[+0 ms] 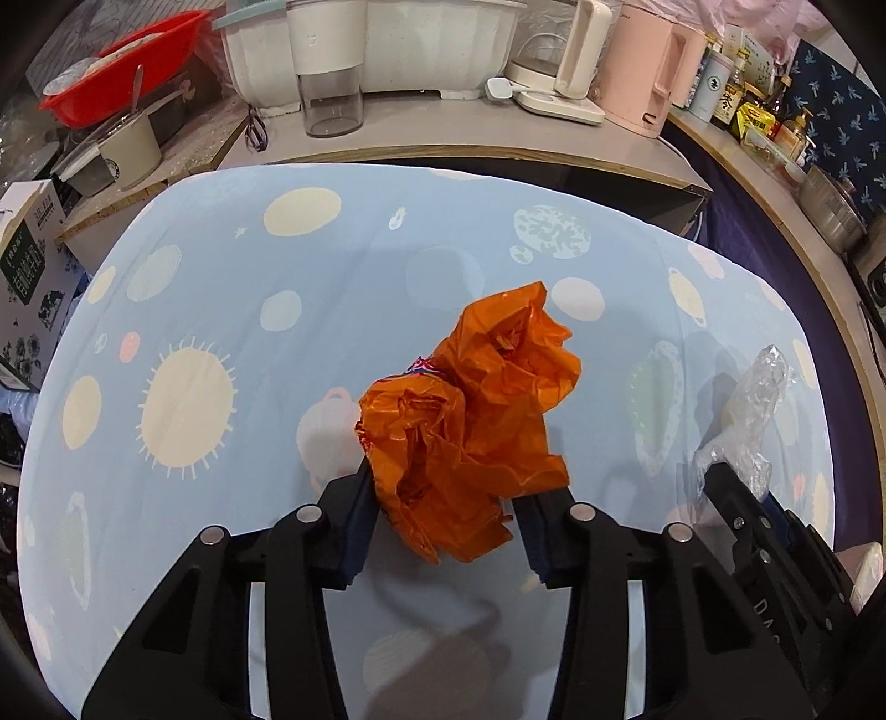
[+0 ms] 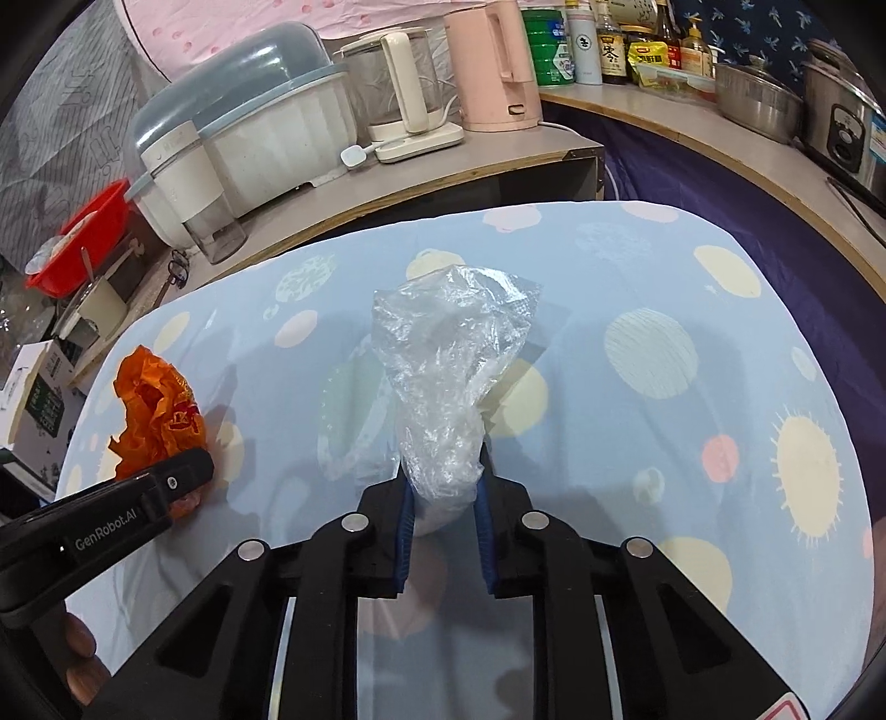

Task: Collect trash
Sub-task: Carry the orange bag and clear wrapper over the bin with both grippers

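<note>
My left gripper is shut on a crumpled orange plastic bag and holds it above the light blue tablecloth. My right gripper is shut on a crumpled clear plastic bag, also held above the cloth. The clear bag and the right gripper also show at the right of the left wrist view. The orange bag and the left gripper also show at the left of the right wrist view.
A counter behind the table holds a white dish drainer, a blender, a pink kettle, a red basin and bottles. A cardboard box stands left of the table. Steel pots sit at the right.
</note>
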Action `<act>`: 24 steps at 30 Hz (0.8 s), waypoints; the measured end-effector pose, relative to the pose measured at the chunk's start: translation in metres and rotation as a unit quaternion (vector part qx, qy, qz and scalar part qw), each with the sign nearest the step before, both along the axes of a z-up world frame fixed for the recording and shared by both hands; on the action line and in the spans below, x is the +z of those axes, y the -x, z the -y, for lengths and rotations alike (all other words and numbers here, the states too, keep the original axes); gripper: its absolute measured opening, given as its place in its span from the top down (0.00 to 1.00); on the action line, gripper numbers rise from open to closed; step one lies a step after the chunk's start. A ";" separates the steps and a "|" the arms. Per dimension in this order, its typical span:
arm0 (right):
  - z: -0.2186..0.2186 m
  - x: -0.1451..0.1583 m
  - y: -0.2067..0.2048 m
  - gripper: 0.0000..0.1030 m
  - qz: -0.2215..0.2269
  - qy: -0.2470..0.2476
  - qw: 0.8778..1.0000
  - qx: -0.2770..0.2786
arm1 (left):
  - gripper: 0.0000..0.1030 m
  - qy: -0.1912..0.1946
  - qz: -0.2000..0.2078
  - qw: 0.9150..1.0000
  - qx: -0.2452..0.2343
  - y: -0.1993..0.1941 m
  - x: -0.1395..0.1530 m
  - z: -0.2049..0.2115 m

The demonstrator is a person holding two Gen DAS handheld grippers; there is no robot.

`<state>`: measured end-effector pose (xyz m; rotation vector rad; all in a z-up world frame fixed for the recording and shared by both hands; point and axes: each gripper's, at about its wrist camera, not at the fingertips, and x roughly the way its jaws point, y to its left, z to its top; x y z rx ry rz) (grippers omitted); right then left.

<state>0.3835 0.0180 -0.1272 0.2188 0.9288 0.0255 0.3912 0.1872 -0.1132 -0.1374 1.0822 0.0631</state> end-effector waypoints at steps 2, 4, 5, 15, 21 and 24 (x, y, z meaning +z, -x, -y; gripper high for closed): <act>0.004 0.005 0.011 0.83 0.003 -0.001 1.000 -0.003 | 0.59 -0.002 0.002 1.000 -0.002 0.007 0.003 0.003; 0.010 0.012 0.023 0.83 0.007 -0.006 1.000 -0.008 | 0.60 -0.001 0.003 1.000 -0.003 0.014 0.007 0.006; 0.013 0.016 0.030 0.83 0.009 -0.009 1.000 -0.011 | 0.60 0.000 0.004 1.000 -0.006 0.019 0.009 0.008; 0.048 0.049 0.119 0.83 0.034 -0.018 0.998 -0.045 | 0.60 0.004 0.026 0.998 -0.049 0.083 0.043 0.048; 0.079 0.063 0.175 0.83 0.042 -0.024 0.996 -0.070 | 0.60 0.010 0.036 0.995 -0.093 0.129 0.058 0.089; 0.098 0.069 0.202 0.83 0.046 -0.022 0.995 -0.086 | 0.60 0.008 0.040 0.992 -0.120 0.152 0.062 0.114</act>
